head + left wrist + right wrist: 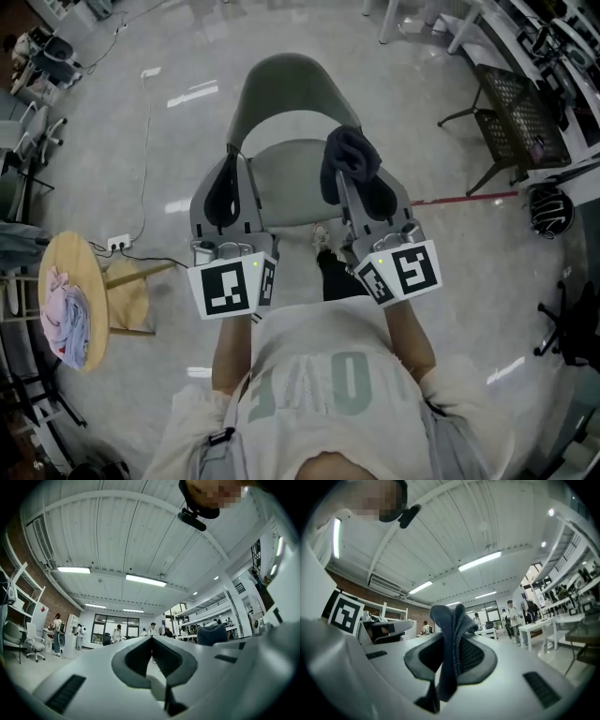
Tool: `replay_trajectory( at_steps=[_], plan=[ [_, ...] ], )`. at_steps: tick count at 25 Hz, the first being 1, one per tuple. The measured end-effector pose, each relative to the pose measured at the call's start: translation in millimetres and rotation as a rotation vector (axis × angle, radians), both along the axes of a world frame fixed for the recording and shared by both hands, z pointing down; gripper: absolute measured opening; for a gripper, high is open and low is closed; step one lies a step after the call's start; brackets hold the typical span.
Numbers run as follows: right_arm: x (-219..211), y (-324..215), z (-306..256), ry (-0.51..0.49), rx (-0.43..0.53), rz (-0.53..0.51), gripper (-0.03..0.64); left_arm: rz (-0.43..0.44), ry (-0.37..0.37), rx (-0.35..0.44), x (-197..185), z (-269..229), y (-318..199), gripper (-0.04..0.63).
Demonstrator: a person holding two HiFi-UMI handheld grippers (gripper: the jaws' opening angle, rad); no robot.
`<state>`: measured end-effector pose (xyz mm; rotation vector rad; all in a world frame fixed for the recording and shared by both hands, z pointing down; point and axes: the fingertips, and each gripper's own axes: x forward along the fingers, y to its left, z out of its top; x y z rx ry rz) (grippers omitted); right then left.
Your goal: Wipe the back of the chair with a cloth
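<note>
Cloth (451,634), dark blue-grey and bunched, is clamped between the closed jaws of the right gripper (454,645). Its folds rise past the fingertips and a tail hangs below them. The left gripper (151,641) is empty, its jaws pressed together at the tips.

From the head view, both grippers are held side by side in front of the person's pale shirt (328,375). The left gripper (225,192) is over the left of the seat of a grey chair (286,89). The right gripper (361,192) holds the cloth (349,157) near the lower right edge of the curved chair back; contact cannot be told.

A round wooden stool (89,267) with pink fabric (66,314) on it stands well to the left.
</note>
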<state>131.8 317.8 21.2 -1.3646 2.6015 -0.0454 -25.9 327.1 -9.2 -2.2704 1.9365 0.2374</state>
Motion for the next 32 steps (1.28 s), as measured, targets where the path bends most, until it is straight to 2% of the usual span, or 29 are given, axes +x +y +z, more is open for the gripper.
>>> replay_trajectory(
  at_steps=[4, 9, 14, 25, 32],
  plan=[
    [-8.5, -77.0, -5.1, 0.044, -0.001, -0.028, 0.060, -0.014, -0.015, 0.028, -0.6, -17.5, -67.4, 0.015],
    [-16.9, -159.1, -7.2, 0.071, -0.018, -0.081, 0.060, -0.040, 0.006, 0.026, -0.6, -25.1, -144.5, 0.015],
    [-29.3, -222.3, 8.0, 0.066, -0.074, -0.121, 0.060, -0.064, 0.009, 0.010, -4.1, -20.6, -201.8, 0.015],
    [-38.9, -296.7, 32.0, 0.085, -0.159, -0.180, 0.060, -0.107, -0.005, -0.066, -12.5, 6.7, -275.9, 0.015],
    [-43.5, -321.5, 56.5, 0.082, -0.215, -0.204, 0.060, -0.133, -0.055, -0.088, -13.9, 14.6, -294.3, 0.015]
  ],
)
